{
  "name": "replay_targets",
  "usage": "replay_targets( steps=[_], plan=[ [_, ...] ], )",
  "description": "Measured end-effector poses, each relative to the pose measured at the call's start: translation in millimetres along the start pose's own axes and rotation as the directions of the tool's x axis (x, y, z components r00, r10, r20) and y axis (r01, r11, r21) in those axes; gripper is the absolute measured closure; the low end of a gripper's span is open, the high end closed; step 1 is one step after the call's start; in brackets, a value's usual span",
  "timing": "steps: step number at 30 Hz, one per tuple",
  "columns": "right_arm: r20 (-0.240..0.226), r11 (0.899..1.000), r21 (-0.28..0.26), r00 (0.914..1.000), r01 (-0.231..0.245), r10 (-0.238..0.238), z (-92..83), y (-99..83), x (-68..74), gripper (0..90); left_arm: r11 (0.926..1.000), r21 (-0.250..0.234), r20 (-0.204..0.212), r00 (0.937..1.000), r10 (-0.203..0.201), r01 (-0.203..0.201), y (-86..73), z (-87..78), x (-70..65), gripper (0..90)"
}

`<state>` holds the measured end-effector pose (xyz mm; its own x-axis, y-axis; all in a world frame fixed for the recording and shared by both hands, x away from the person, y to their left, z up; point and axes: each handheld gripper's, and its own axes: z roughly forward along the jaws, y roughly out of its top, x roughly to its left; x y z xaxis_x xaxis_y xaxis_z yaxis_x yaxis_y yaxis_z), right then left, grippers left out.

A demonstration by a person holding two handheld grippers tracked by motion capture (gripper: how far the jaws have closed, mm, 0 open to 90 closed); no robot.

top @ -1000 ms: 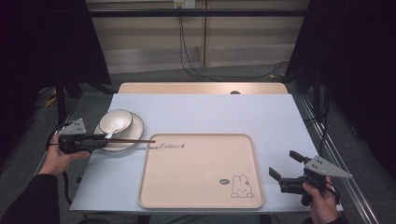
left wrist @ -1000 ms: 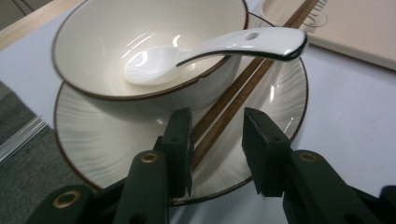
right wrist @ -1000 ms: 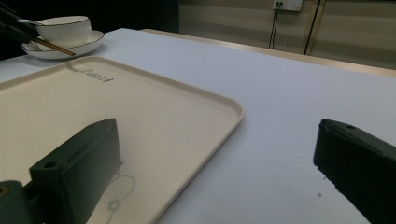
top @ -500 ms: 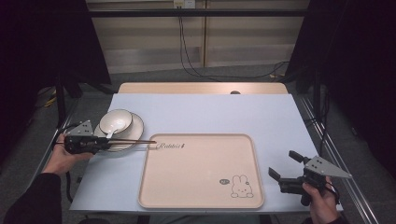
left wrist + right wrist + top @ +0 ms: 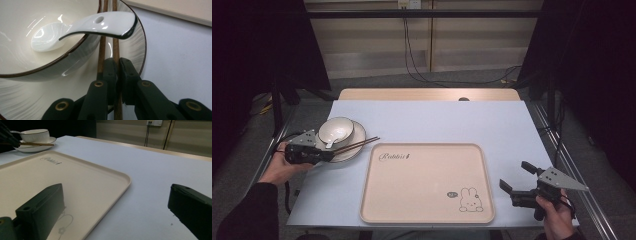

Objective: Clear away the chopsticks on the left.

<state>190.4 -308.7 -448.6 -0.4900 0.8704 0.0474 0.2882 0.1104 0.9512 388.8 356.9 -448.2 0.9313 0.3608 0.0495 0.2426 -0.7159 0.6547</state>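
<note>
The chopsticks lie across the plate, just beside the bowl that stands on it, at the left edge of the table, their tips pointing toward the cream tray. The left gripper has just been closing and its jaws now pinch the pair near the handle end. They look like thin, stiff wooden sticks, light but smooth and round, so the two may roll or scissor apart; a hold so far back leaves the long tips free to droop or swing. A grip nearer the middle would balance better. The white ceramic spoon overhangs the sticks, its handle resting on the bowl rim, and could be knocked when they lift; all the crockery is breakable.

The jaws cover the sticks' near ends, so whether both are truly caught is hard to tell. The right gripper hovers right of the tray, jaws wide apart and empty.
</note>
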Motion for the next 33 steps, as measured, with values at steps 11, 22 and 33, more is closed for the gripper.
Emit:
replay_targets(
  steps=[11,22,33],
  plan=[
    [-0.01,1.0,-0.004,0.9999,-0.004,0.004,-0.3,0.4,-0.1,0.3,0.9981,-0.035,0.024,0.9984,-0.05,0.051,0.8,-5.4,-3.6,84.5],
    [-0.007,1.0,-0.007,1.0,-0.004,0.004,0.2,0.7,0.6,0.3,0.9901,-0.09,0.023,0.9941,-0.106,0.108,7.7,-23.0,-15.5,84.5],
    [-0.013,1.0,-0.011,0.9999,0.003,-0.003,0.2,1.2,1.8,0.3,0.9628,-0.162,-0.013,0.9751,-0.221,0.217,8.7,-38.0,-39.9,84.4]
  ],
)
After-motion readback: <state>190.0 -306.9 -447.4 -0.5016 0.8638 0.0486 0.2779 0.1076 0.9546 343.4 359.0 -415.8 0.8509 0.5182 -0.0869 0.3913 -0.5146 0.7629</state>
